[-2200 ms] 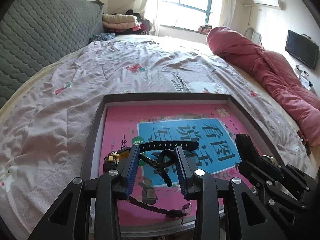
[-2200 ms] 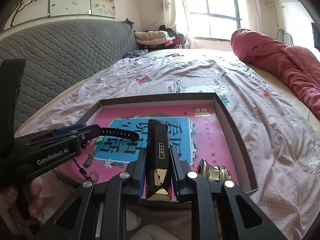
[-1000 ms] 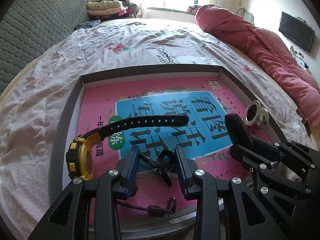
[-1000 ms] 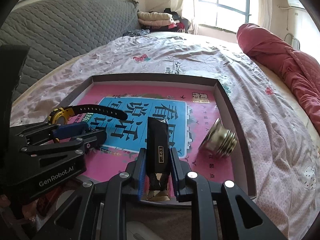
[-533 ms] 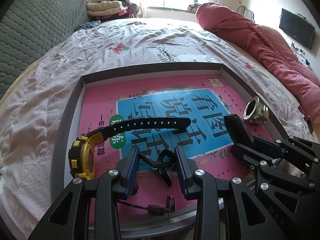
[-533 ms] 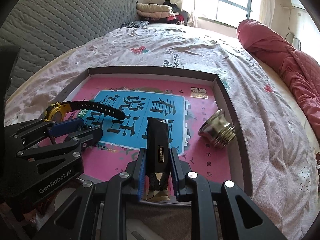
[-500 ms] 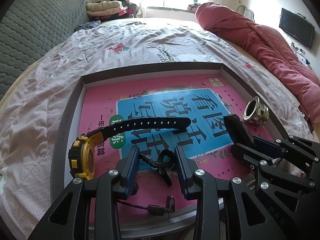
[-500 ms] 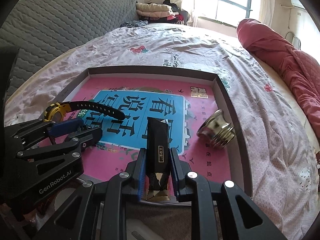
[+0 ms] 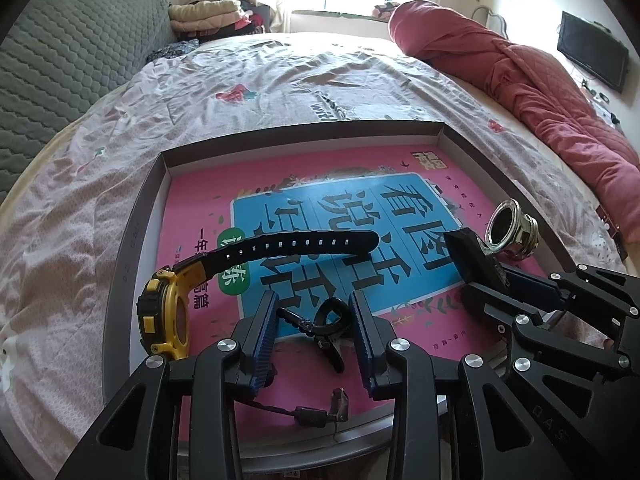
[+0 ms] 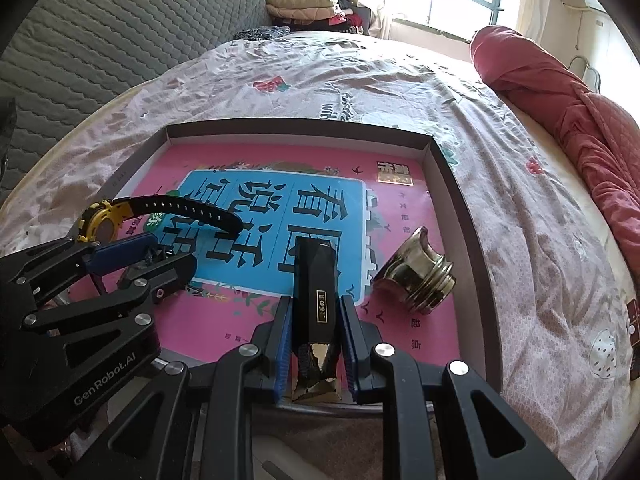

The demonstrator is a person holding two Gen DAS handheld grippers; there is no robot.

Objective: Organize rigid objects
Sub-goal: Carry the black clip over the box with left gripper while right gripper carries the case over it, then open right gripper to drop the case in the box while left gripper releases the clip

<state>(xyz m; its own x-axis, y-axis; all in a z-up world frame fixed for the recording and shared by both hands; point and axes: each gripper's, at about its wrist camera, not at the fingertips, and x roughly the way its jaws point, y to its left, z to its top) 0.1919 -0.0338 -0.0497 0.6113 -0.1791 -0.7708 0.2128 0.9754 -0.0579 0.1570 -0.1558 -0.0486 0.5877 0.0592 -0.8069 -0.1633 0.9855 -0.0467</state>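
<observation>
A shallow grey tray (image 9: 132, 216) (image 10: 452, 184) with a pink and blue book lining it lies on the bed. My left gripper (image 9: 314, 320) is shut on a black cord with metal clips (image 9: 320, 328) over the tray's near edge. A yellow and black watch (image 9: 168, 312) (image 10: 100, 224) lies in the tray at the left. My right gripper (image 10: 314, 324) is shut on a black and gold box (image 10: 314, 292) (image 9: 468, 256), held low over the tray. A brass threaded fitting (image 10: 416, 276) (image 9: 512, 232) lies on its side by the tray's right wall.
The bed sheet (image 9: 280, 80) spreads around the tray. A rolled red quilt (image 9: 520, 76) lies along the right. A grey padded headboard (image 10: 120, 32) stands at the left, with folded clothes (image 10: 304, 4) by the window. A TV (image 9: 592, 56) hangs at the far right.
Both grippers have pulled back and risen a little, so the whole watch and the brass fitting show. The fitting has rolled slightly in the tray. Both grips are unchanged.
</observation>
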